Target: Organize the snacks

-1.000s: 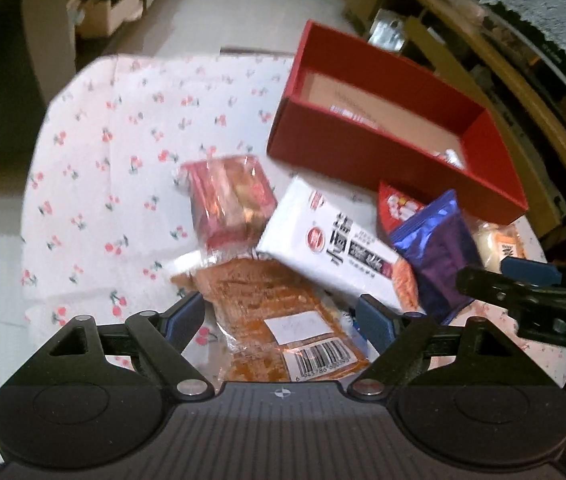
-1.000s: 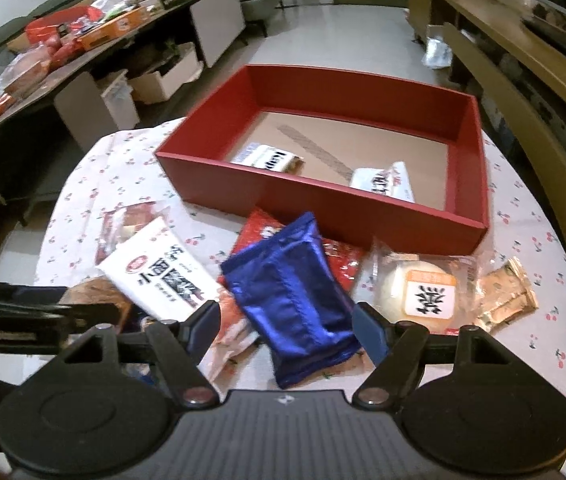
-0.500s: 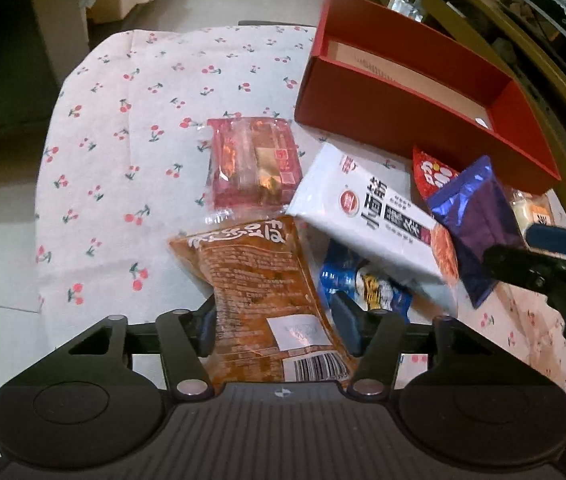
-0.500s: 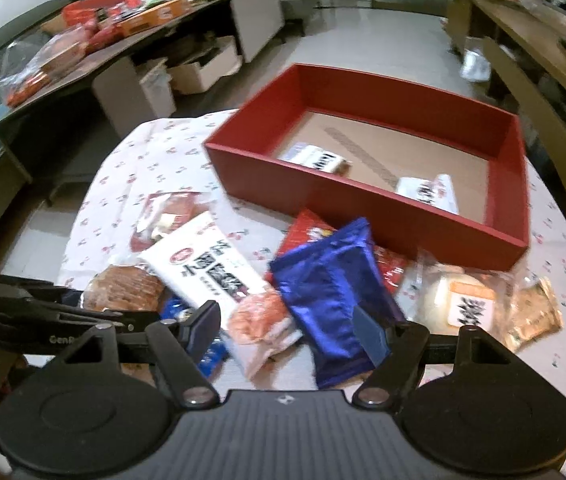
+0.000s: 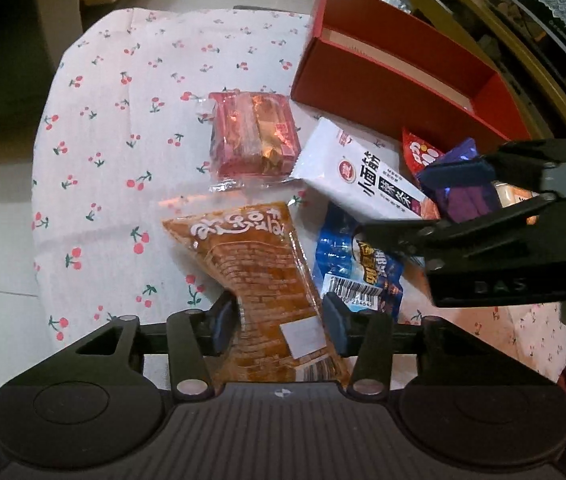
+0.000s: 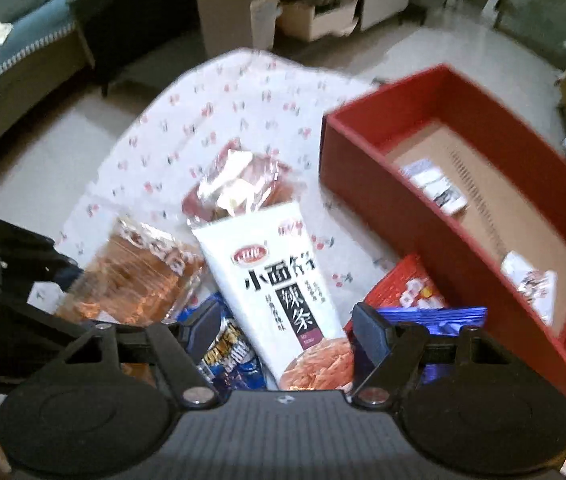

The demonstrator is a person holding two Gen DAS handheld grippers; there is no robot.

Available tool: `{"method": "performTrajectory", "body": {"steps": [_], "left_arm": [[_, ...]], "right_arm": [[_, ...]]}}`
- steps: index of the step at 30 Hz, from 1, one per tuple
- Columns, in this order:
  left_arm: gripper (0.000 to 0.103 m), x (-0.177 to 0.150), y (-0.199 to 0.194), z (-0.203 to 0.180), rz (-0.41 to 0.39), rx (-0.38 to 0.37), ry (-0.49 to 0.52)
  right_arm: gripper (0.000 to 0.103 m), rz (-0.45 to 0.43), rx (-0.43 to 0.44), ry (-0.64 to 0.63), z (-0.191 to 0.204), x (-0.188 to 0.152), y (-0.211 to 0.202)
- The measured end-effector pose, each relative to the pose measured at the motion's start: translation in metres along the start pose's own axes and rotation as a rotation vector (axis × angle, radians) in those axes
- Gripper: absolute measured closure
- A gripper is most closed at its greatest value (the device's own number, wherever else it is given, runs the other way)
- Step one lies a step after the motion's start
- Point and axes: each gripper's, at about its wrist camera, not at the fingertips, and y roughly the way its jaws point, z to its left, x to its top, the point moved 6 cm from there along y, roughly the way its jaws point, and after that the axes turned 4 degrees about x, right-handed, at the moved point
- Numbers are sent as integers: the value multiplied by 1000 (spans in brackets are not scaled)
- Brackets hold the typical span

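We are looking past a cherry-print tablecloth [image 5: 131, 128] covering the table; at upper left of the right wrist view, a teal sofa [image 6: 15, 40] is sitting beside cardboard boxes [image 6: 315, 20], while white lace [image 5: 555, 0] is hanging upper right.

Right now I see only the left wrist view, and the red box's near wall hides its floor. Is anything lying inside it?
Observer: Yes. The right wrist view shows two small white packets on the cardboard floor of the red box, lying apart from each other.
Operator: My left claw pinches the orange packet. What lies between the right claw's fingers? I see it only from the side.
Observer: The right claw is open, and the lower end of the long white packet lies between its fingers.
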Motion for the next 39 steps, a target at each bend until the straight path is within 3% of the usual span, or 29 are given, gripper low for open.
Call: {"method": "performTrajectory", "body": {"steps": [3,5,7,12,23,27,36,37,39], "left_arm": [[28,0,1,0,6,0,-1],[17,0,2,-2,10,10,4],[16,0,3,-2,8,20,6],[16,1,5,-1,3,35,-3],[42,1,2,1,-18,60,23],[57,1,-2,-2,-32,45,27],[65,-1,-6,-19,-53,19,57],[74,-1,-8,-20,-57,17,56],[75,0,-10,-22,-62,-4,47]], "right_arm": [[20,1,30,40,-3,-7,7],[37,-3,63,73,-4,-12,4],[44,-7,68,109,-5,-17,-3],[49,-29,32,155,-2,-30,-15],[49,-101,-3,243,5,-61,-49],[49,-144,-5,259,5,-64,-61],[49,-186,-25,289,-6,-65,-73],[49,-191,-24,291,-7,-65,-74],[49,-195,-25,296,-8,-66,-75]]}}
